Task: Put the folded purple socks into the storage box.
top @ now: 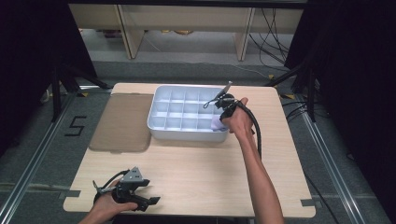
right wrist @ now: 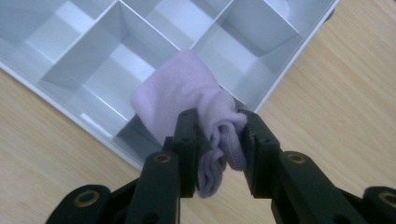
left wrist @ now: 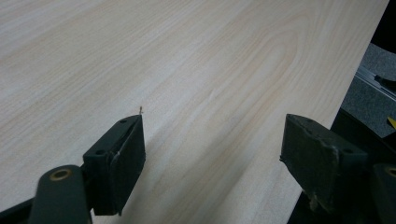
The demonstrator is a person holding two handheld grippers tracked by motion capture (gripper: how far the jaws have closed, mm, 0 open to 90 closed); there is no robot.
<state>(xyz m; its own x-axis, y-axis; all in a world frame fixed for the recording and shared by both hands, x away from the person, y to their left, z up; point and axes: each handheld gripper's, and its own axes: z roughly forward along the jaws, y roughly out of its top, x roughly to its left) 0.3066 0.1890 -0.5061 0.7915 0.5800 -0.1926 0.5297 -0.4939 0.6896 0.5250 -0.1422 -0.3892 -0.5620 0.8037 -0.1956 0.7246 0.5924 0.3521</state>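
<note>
The lilac cloth, folded into a small wad, is pinched between the jaws of the right gripper, which are drawn in narrow on its bunched end while the flat end hangs forward over the tray. In the high view the cloth sits at the tray's near right corner, just above or inside the corner cell; whether it already touches the cell floor cannot be told. The tray is white, split into a grid of small cells, and every cell that can be seen is bare. So the work looks to be at its first item: the cloth is brought to the tray and is over a corner cell, but it is not yet let go, and lowering and release are left. The right gripper leans in from the tray's right side, with the hand behind it. Left of the tray lies a flat brown lid, apart from it, on the table. The left gripper rests at the near left edge of the table, well away from the tray; its jaws stand wide apart over bare wood and hold nothing.
</note>
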